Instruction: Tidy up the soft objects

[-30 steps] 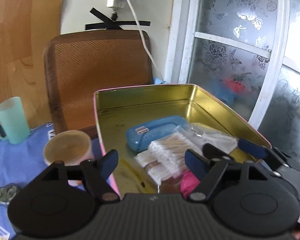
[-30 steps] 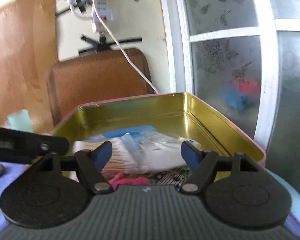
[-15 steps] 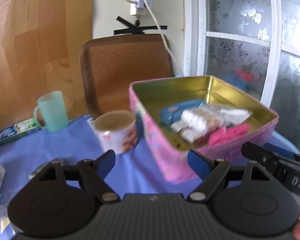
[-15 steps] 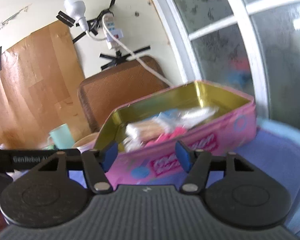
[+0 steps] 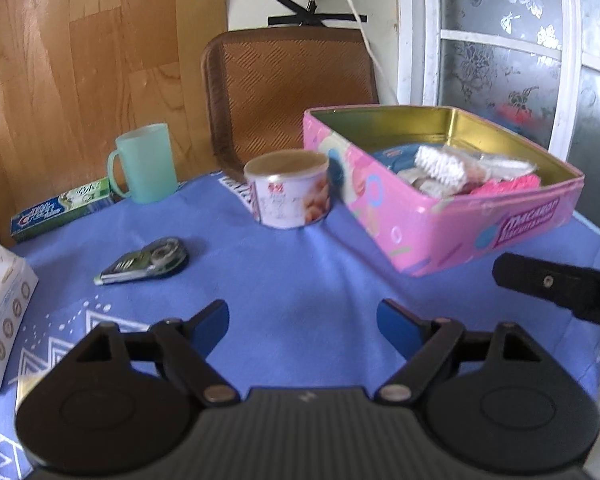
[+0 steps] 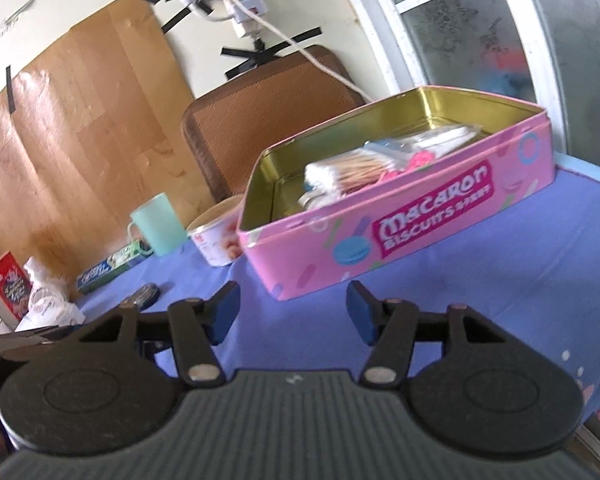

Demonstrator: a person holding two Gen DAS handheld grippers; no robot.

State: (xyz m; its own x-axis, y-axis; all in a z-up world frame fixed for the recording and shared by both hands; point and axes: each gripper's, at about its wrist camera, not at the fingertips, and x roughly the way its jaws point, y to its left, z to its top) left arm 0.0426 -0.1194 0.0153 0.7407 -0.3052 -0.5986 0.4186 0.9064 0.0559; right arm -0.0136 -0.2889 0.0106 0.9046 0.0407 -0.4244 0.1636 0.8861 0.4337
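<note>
Both grippers have backed away from the pink biscuit tin (image 5: 476,236). The left gripper (image 5: 302,322) is opening, the right gripper (image 6: 294,312) closing, both empty. Only the right view shows a red box (image 6: 8,284) at the tabletop's left edge.

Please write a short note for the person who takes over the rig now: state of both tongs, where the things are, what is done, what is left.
Left tongs: empty, jaws opening, above the blue cloth.
Right tongs: empty, jaws closing, nothing between them.
Pink tin: open on the cloth, holding cotton swabs, a pink soft item, a blue case and clear bags.
Outside the tin: paper cup, mint mug, toothpaste box, correction tape, white bag.
Done: several items are in the tin.
Left: probably the white bag, if it is soft.
</note>
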